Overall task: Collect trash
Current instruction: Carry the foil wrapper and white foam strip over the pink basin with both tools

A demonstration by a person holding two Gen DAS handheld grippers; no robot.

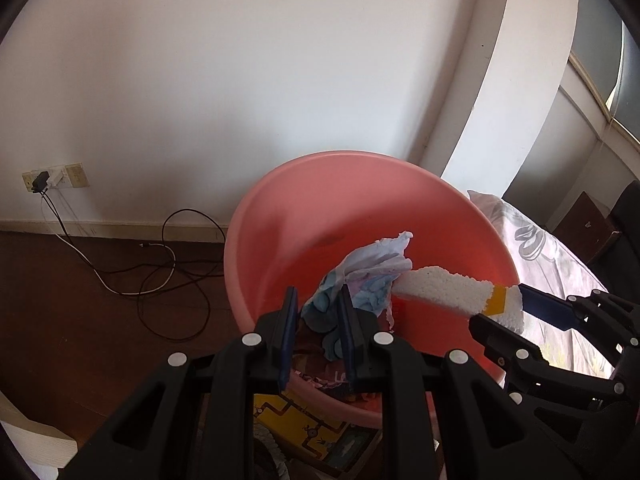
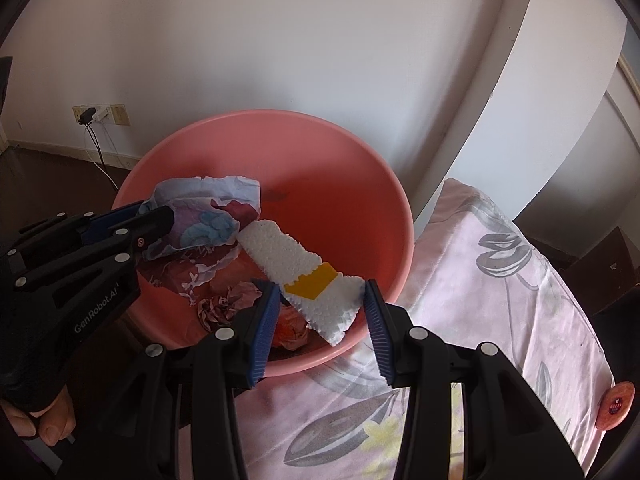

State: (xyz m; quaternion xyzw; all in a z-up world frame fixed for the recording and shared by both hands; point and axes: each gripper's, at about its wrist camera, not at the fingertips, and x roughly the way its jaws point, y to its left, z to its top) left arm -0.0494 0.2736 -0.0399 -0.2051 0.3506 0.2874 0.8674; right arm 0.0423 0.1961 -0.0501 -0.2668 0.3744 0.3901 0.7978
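Left tongs [image 1: 318,334] nearly closed, pinching crumpled floral-print paper wrapper [image 2: 200,224] over round pink plastic basin [image 2: 344,184]. Right tongs [image 2: 320,320] half open, pads clamped on white foam strip with yellow tape band [image 2: 298,268], above basin. Basin beside bed with floral pink sheet [image 2: 500,280]; crumpled paper scraps [image 2: 228,304] inside.

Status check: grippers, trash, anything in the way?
Left gripper shut on crumpled wrapper, over pink basin. Right gripper shut on foam strip, also over basin. Nothing in the way.
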